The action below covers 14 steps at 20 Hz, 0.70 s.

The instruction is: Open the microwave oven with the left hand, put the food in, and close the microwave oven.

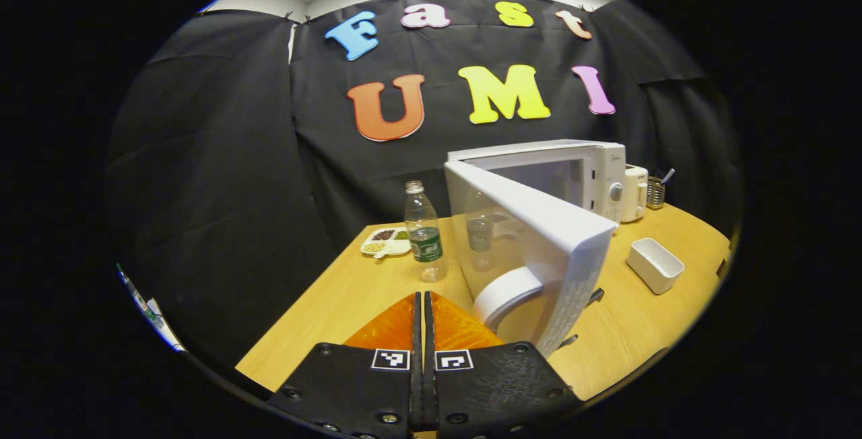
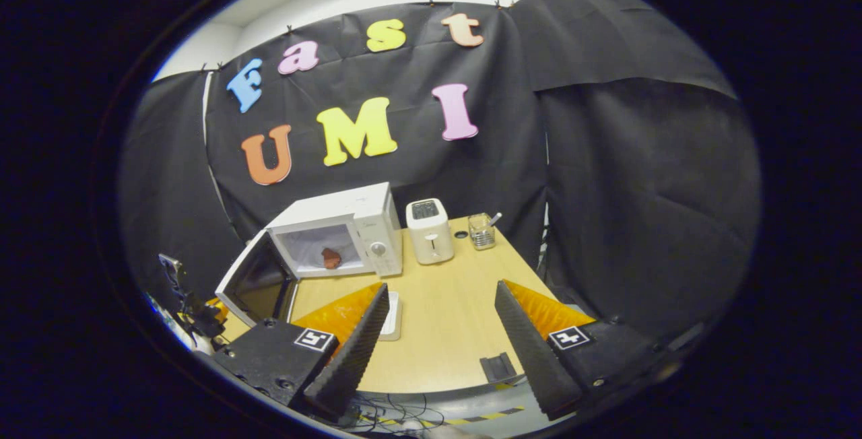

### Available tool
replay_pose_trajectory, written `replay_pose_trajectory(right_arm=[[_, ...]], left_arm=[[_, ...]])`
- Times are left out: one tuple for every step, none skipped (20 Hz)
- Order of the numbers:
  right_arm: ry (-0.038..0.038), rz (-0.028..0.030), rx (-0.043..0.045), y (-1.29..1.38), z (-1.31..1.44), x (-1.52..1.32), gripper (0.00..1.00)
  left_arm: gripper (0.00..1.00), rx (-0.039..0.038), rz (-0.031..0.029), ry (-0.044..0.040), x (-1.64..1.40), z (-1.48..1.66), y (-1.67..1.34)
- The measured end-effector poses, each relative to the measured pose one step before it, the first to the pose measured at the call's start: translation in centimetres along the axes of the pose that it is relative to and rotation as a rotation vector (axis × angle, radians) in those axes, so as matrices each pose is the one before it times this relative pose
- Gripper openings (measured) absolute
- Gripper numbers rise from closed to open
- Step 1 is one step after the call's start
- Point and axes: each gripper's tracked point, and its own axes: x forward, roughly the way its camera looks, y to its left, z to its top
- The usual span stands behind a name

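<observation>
Two fingers of the left gripper (image 1: 423,331) sit pressed together at the bottom of the left gripper view, with nothing between them. They hang over the near edge of a light wooden table (image 1: 350,297). Just ahead stands the open door (image 1: 532,250) of a white microwave (image 1: 572,170), swung out toward the camera, its curved handle (image 1: 505,294) close to the fingertips. A clear water bottle (image 1: 424,233) stands upright left of the door, and behind it lies a divided plate of snacks (image 1: 385,242). A small white rectangular dish (image 1: 654,264) lies to the right of the door. Beside the microwave stand a white toaster (image 1: 634,191) and a wire holder (image 1: 656,191). Black cloth hangs behind and to both sides of the table.

In the right gripper view, the right gripper (image 2: 438,331) is spread wide and empty above the table (image 2: 444,318). The microwave (image 2: 337,237) stands at the back left with its door (image 2: 254,284) open, and a reddish-brown piece of food (image 2: 330,258) lies inside the cavity. The toaster (image 2: 429,230) stands just right of it, then the holder (image 2: 481,230). Cables trail below the table's front edge.
</observation>
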Motion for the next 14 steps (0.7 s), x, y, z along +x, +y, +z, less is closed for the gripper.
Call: replay_pose_trajectory(right_arm=[[0.00126, -0.01938, 0.01644, -0.859, 0.201, -0.430, 1.00], [0.00140, -0.02312, 0.01703, -0.803, 0.271, -0.349, 0.90], [0.00823, -0.01570, 0.02158, -0.470, 0.134, -0.162, 1.00], [0.00391, -0.00673, 0.01733, 0.017, 0.084, -0.359, 1.00], [0.00612, -0.01205, 0.00865, -0.076, -0.065, -0.222, 1.00], [-0.00110, -0.00902, 0.00369, 0.167, 0.116, -0.120, 1.00], [-0.00460, -0.01011, 0.00386, 0.030, 0.265, -0.271, 1.00], [-0.00581, -0.00590, -0.00105, 0.309, 0.266, -0.070, 1.00], [0.00331, -0.00492, -0.00832, 0.308, -0.098, -0.201, 1.00], [-0.00006, -0.00089, -0.00942, 0.439, 0.079, -0.256, 1.00], [-0.01128, -0.00235, -0.00526, 0.385, 0.421, -0.177, 1.00], [-0.00998, -0.00597, -0.00635, 0.270, 0.462, -0.144, 1.00], [-0.00448, -0.00974, -0.00855, 0.321, 0.202, 0.092, 1.00], [-0.01017, -0.00217, 0.00081, 0.496, 0.546, -0.125, 1.00]], left_arm=[[0.00, 0.00545, -0.02754, 0.00502, 0.014, -0.055, -1.642], [0.00, 0.00313, -0.03585, 0.00447, 0.047, 0.055, -1.794], [0.00, -0.00396, -0.04331, -0.00338, 0.185, 0.278, -1.819], [0.00, 0.00115, -0.03198, 0.00089, 0.175, 0.080, -1.466], [0.00, 0.00196, -0.02959, -0.01407, 0.109, 0.662, -1.427], [0.00, 0.00180, -0.02917, -0.02350, 0.215, 0.871, -1.314], [0.00, -0.00529, -0.02759, -0.01386, 0.279, 0.661, -1.274], [0.00, -0.00734, -0.02956, -0.01499, 0.401, 0.486, -1.260], [0.00, 0.00270, -0.03209, -0.01310, 0.509, 0.555, -1.356], [0.00, 0.00469, -0.02870, -0.00727, 0.465, 0.439, -1.148], [0.00, 0.00334, -0.02879, -0.01040, 0.458, 0.532, -1.175], [0.00, -0.00799, -0.04162, -0.00989, 0.528, 0.400, -1.454], [0.00, -0.00427, -0.03678, -0.00364, 0.693, 0.238, -1.341], [0.00, 0.00621, -0.02638, -0.00307, 0.650, 0.300, -0.992]])
